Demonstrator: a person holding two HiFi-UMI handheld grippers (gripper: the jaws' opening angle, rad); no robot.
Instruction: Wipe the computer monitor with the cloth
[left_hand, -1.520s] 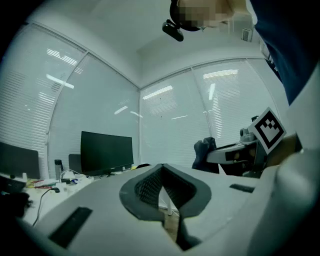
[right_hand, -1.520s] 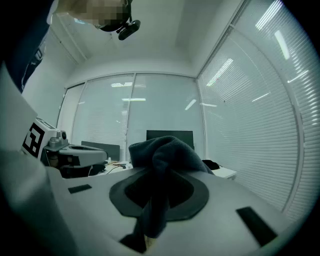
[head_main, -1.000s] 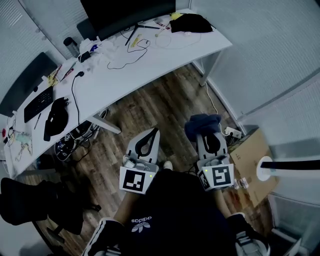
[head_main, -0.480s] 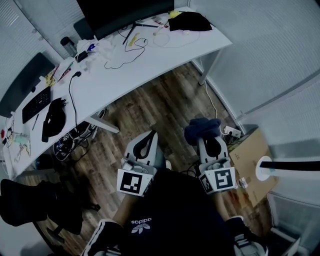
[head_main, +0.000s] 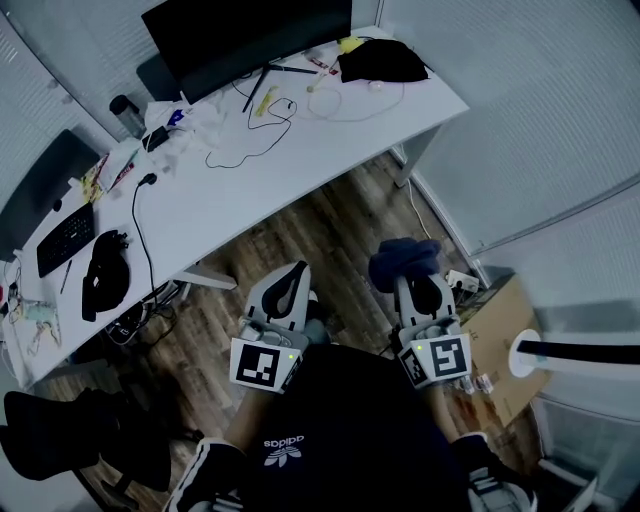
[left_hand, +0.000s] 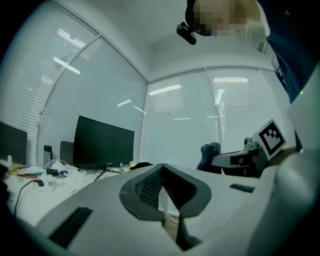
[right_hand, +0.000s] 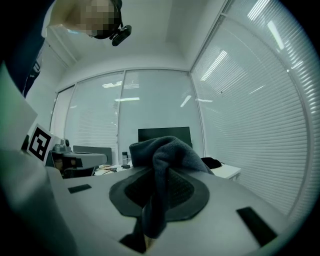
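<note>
Well, dark blue fleece cloth (head_main: 402, 258) clamped in right gripper (head_main: 410, 275), lower centre; left gripper (head_main: 297, 272) pinched together, empty; black flat computer monitor (head_main: 245, 40) upper left on white desk (head_main: 250, 170); brown cardboard box (head_main: 505, 320) lower right, contents unclear.

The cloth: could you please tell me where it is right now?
The cloth is clamped in the right gripper, lower right in the head view, over the wooden floor and short of the desk that carries the monitor.
</note>
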